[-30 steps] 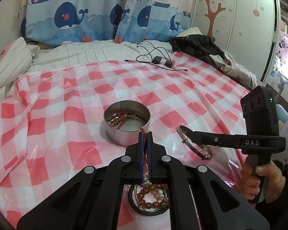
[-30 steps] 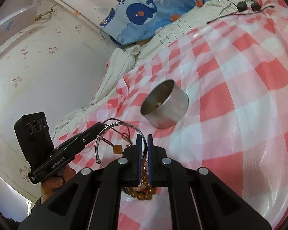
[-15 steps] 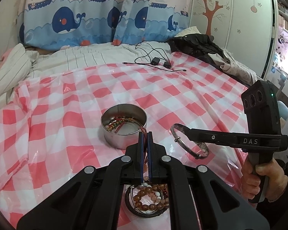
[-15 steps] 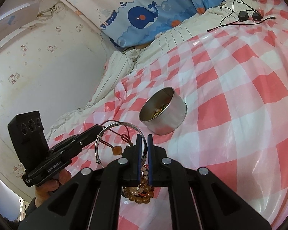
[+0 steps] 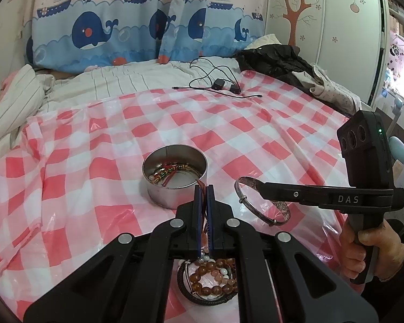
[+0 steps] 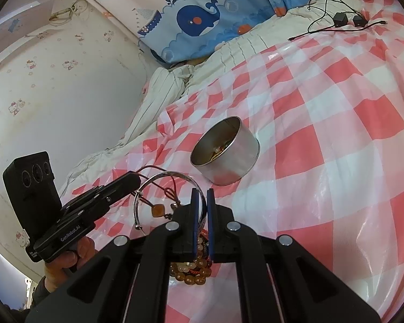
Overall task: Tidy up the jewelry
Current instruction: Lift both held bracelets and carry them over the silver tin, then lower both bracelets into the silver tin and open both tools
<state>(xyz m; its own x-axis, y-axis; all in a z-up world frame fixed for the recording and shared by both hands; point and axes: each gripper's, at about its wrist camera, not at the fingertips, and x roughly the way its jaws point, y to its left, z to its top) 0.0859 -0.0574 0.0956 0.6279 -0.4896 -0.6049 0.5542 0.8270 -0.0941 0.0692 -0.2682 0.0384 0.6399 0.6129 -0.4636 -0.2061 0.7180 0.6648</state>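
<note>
- Left wrist cam: rides the left gripper [image 5: 204, 188], looks forward along its fingers and slightly down across the checked cloth [image 5: 94, 188] toward the whale curtain [image 5: 107, 35] at the bed's far side.
- Close range: metal tin [image 5: 175, 180] just past the fingertips, bead pile [image 5: 210, 277] under the linkage.
- Right gripper [image 5: 258, 187] enters from the right edge.
- Right wrist cam: rides the right gripper [image 6: 200, 192], rolled, faces the tin [image 6: 225, 153] and the wall corner.
- Left gripper [image 6: 133, 181] shows lower left.
- Shared: tin, beads, cloth, curtain, black cables [image 5: 218, 83], each other's gripper.
</note>
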